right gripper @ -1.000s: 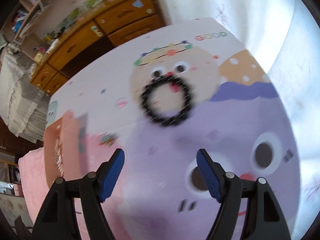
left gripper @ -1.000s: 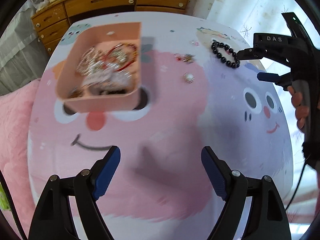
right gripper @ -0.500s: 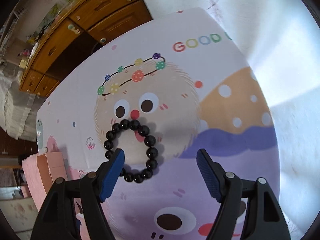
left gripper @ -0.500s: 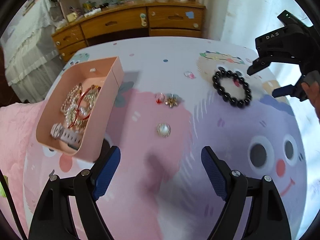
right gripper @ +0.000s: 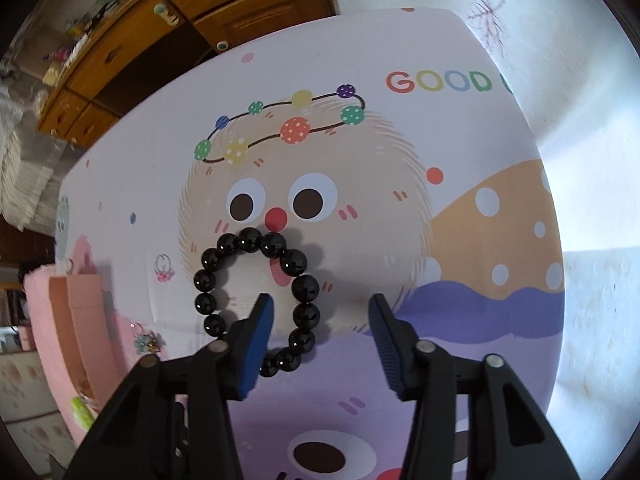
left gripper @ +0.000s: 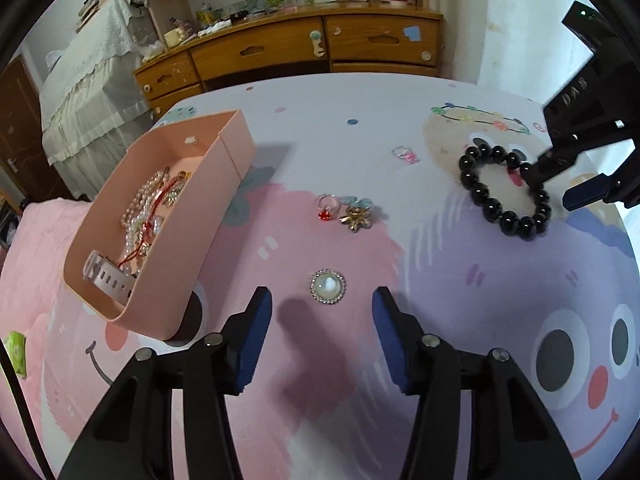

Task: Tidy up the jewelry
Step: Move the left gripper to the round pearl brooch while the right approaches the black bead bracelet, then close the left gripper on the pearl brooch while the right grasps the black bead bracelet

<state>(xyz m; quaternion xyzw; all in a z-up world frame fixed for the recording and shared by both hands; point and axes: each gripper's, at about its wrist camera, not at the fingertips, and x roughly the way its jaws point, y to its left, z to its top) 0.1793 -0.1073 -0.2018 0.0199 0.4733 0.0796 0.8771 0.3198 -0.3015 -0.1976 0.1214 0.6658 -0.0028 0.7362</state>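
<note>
A round pearl brooch [left gripper: 328, 287] lies on the cartoon-print tablecloth [left gripper: 360, 128], just ahead of my left gripper [left gripper: 322, 304]. Its jaws are closing, the brooch in line with the gap and untouched. A pink box [left gripper: 192, 216] of pearl strands, red cord and a white watch strap stands to the left. My right gripper [right gripper: 320, 320] points down over a black bead bracelet [right gripper: 306, 286]. One fingertip [right gripper: 260, 320] sits inside the ring, so the ring's right side is between the closing jaws, pads not pressing. The left wrist view shows that gripper [left gripper: 568, 180] at the bracelet [left gripper: 480, 196].
A red-stone ring [left gripper: 326, 206] and a gold flower piece [left gripper: 355, 219] lie mid-table, and a small pink ring [left gripper: 404, 154] lies farther back. A wooden dresser [left gripper: 300, 48] stands behind the table. A white-covered bed [left gripper: 88, 92] is at the left, a pale wall at the right.
Both grippers have come down towards the table and their jaws have narrowed. The left moved from in front of the box to the brooch. The right reached the bracelet, one finger now inside the ring.
</note>
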